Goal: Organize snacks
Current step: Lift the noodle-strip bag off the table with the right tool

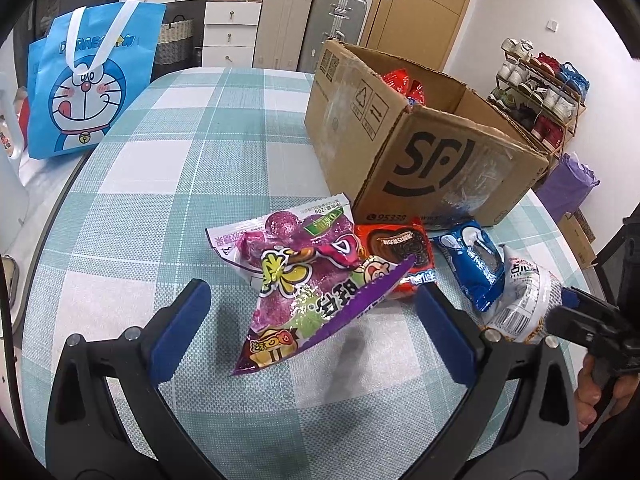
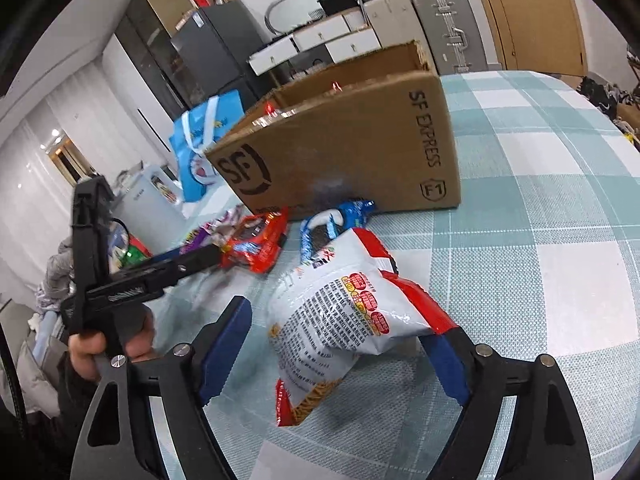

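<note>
A purple candy bag (image 1: pixel 304 292) lies between the wide-open fingers of my left gripper (image 1: pixel 310 300), not gripped. Behind it lie an orange cookie pack (image 1: pixel 400 256) and a blue cookie pack (image 1: pixel 476 264). A white and red snack bag (image 2: pixel 344 316) lies between the open fingers of my right gripper (image 2: pixel 340 328); it also shows in the left wrist view (image 1: pixel 520 300). An open SF cardboard box (image 1: pixel 424 140) stands behind the snacks, with red packs inside. In the right wrist view the box (image 2: pixel 352 152), the orange pack (image 2: pixel 260 244) and the blue pack (image 2: pixel 336 220) show too.
The table has a teal checked cloth (image 1: pixel 168 184). A blue Doraemon bag (image 1: pixel 88 84) stands at the far left. The other gripper and hand show at the left of the right wrist view (image 2: pixel 120 280). A shoe rack (image 1: pixel 540 92) and suitcases stand beyond the table.
</note>
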Available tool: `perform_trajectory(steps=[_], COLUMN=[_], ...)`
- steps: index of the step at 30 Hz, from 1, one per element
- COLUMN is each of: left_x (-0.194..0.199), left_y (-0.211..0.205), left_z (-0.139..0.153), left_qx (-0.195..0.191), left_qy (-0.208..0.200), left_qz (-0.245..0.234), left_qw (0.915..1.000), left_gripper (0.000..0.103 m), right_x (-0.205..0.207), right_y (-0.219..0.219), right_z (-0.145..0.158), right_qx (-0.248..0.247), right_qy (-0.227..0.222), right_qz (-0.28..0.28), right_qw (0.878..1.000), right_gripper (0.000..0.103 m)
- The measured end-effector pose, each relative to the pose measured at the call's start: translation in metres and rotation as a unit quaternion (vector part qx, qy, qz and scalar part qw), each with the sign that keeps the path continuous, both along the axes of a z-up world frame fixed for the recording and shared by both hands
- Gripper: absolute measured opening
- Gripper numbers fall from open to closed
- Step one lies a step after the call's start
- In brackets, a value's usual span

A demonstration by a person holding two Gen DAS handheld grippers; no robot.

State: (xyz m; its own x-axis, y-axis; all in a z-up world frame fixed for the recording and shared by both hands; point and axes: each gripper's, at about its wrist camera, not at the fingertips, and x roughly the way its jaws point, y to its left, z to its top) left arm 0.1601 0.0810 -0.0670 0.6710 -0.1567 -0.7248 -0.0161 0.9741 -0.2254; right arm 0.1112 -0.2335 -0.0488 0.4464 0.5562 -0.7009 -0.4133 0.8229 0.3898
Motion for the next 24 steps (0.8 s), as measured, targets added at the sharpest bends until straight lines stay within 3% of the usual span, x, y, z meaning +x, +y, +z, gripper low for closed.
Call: perform_trajectory(steps=[4, 8, 16, 24], left_x=[0.001, 0.001, 0.003, 0.007], left_y=[0.0, 0.001, 0.006, 0.01], left_z=[-0.001, -0.002, -0.002, -0.002], left_qx=[0.001, -0.003, -0.014, -0.054], left_qy=[0.002, 0.005, 0.002, 0.003], left_qz=[-0.001, 0.0, 0.005, 0.011], left_qw=[1.0, 1.0, 0.9999, 0.9985], left_gripper=[0.102, 0.102, 0.102, 0.101], right_x=[-0.004, -0.006, -0.011, -0.009], right_y=[0.004, 0.001, -0.009, -0.01], right_z=[0.002, 0.007, 0.014, 0.01], right_qx=[-0.007, 0.008, 0.034, 0.039], right_qy=[-0.012, -0.025, -0.04, -0.028], right_qz=[0.014, 0.028, 0.032, 0.036], right_qw=[1.0, 0.999, 0.998, 0.998], right_gripper=[0.07, 0.052, 0.045, 0.044])
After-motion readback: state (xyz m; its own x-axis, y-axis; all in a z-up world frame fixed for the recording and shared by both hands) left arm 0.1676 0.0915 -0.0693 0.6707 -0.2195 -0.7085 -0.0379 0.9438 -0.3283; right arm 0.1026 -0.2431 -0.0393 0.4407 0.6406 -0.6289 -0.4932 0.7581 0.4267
